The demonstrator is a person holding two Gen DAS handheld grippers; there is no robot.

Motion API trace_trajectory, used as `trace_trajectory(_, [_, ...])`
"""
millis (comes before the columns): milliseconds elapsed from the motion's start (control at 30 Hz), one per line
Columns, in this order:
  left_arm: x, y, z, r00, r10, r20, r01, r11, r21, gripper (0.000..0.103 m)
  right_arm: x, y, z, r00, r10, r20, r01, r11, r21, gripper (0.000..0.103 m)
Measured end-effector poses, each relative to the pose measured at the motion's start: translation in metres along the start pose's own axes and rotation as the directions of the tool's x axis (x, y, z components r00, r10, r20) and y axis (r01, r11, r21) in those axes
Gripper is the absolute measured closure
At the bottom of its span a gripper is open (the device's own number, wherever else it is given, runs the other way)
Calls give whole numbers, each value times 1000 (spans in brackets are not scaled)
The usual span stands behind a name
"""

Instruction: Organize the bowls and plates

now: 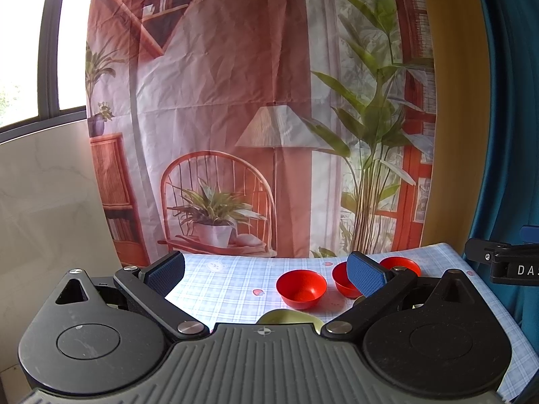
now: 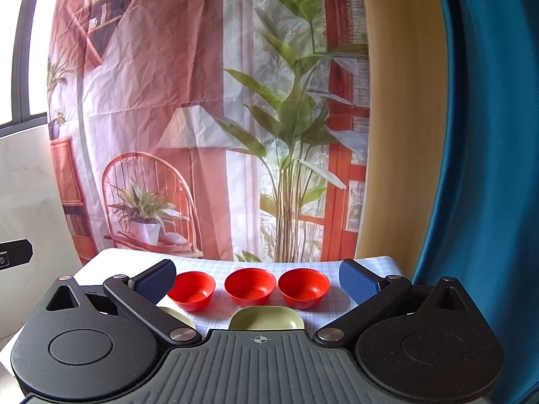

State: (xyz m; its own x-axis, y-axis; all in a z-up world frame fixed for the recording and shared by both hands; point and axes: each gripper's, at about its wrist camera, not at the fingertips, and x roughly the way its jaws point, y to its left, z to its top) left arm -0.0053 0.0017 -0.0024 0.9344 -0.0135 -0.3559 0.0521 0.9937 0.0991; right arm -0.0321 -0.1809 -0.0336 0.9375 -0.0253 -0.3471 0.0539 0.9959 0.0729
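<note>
You face a printed fabric backdrop hung behind the table, creased, showing a wicker chair, floor lamp, potted plants and bookshelves; your table carries a pale blue checked tablecloth; a window with dark frame sits at far left; a blue curtain hangs at right, beside a tan wooden panel; pale marbled wall at lower left.
</note>
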Motion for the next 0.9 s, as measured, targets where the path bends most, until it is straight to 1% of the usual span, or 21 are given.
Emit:
trace_trajectory(467, [0,1,-1,1000,-13,-2,13,1000,-7,0,0,2,-1,1000,-1,6,1,1000,-9,0])
trace_trajectory(567, [1,2,-1,1000,-14,-2,14,1000,-9,0,0,2,-1,1000,7,29,-7,1000,-3,0])
trace_trajectory(667, [7,3,-5,1000,14,-8,-14,1000,-26,0,1,0,-6,998,18,61,-18,1000,3,0])
trace_trajectory(767, [18,3,-12,999,28,-21,-29,999,-37,0,7,-3,-15,993,54,100,-55,998,4,0])
trace_trajectory(900, [37,0,-27,999,33,-43,-35,999,-37,0,25,-2,-31,993,59,105,-58,998,-17,0])
